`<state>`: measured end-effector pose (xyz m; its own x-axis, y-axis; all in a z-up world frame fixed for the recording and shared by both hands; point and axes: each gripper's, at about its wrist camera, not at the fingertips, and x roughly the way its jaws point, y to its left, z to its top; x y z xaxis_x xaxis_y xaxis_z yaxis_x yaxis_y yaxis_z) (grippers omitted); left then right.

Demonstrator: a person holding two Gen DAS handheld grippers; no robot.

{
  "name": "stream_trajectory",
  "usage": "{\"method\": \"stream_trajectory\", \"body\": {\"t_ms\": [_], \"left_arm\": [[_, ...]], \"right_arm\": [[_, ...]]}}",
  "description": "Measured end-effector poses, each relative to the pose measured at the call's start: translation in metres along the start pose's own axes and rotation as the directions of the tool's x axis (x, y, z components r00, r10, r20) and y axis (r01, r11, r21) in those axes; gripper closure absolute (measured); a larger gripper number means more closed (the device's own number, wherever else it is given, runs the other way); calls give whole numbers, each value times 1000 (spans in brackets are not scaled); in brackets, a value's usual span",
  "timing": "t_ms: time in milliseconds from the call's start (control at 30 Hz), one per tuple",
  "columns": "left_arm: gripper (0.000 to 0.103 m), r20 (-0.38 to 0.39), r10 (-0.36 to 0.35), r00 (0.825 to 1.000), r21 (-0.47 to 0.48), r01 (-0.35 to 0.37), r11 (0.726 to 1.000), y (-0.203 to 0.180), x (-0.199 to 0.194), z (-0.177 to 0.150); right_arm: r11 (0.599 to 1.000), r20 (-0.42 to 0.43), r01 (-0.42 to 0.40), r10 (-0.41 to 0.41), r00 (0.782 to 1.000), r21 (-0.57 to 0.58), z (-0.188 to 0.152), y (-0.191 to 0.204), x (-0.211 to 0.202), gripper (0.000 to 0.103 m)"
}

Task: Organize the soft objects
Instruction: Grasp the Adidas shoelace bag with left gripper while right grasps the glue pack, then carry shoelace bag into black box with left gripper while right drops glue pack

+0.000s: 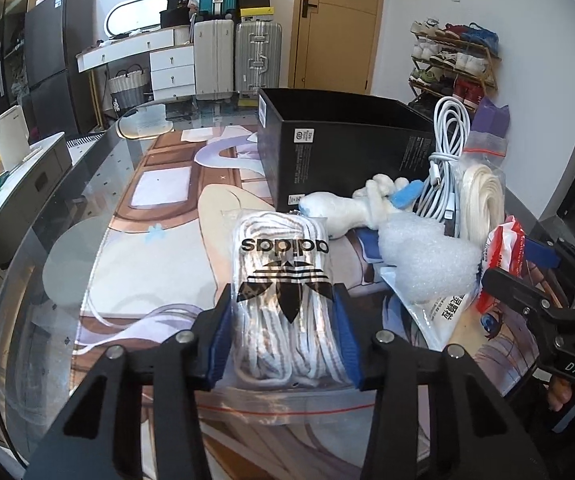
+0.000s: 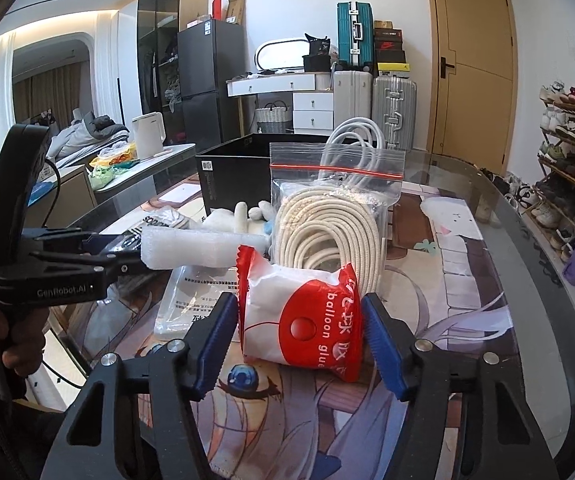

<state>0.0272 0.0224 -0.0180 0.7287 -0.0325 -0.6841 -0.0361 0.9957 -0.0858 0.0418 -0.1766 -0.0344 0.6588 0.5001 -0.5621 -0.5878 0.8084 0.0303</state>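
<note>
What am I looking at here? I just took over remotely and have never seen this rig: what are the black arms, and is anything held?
There is no robot. A person holds a handheld claw in each hand, and each picture comes from a camera on one claw, looking along its fingers.

In the left view, the left claw has its blue pads against both sides of the adidas lace bag, apparently gripping it. In the right view, the right claw brackets the red-and-white balloon glue packet, with small gaps either side, so it is not yet gripped.

On the printed mat also lie a bagged cream rope, a white cable, a foam roll, a white plush toy and an open black box.
</note>
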Motion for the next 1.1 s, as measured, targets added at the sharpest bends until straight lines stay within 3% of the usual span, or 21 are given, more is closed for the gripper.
{"method": "stream_trajectory", "body": {"t_ms": [167, 600, 1100], "left_arm": [[61, 20, -7, 1000, 1, 7, 1000, 0, -4, 1], [61, 116, -12, 993, -23, 15, 1000, 6, -33, 14], [61, 184, -32, 982, 6, 32, 999, -2, -51, 46]], "right_arm": [[1000, 20, -13, 13, 1000, -5, -2, 2, -7, 47], [1000, 99, -26, 27, 995, -10, 14, 0, -31, 47], [999, 172, -34, 33, 985, 5, 58, -23, -51, 47]]}}
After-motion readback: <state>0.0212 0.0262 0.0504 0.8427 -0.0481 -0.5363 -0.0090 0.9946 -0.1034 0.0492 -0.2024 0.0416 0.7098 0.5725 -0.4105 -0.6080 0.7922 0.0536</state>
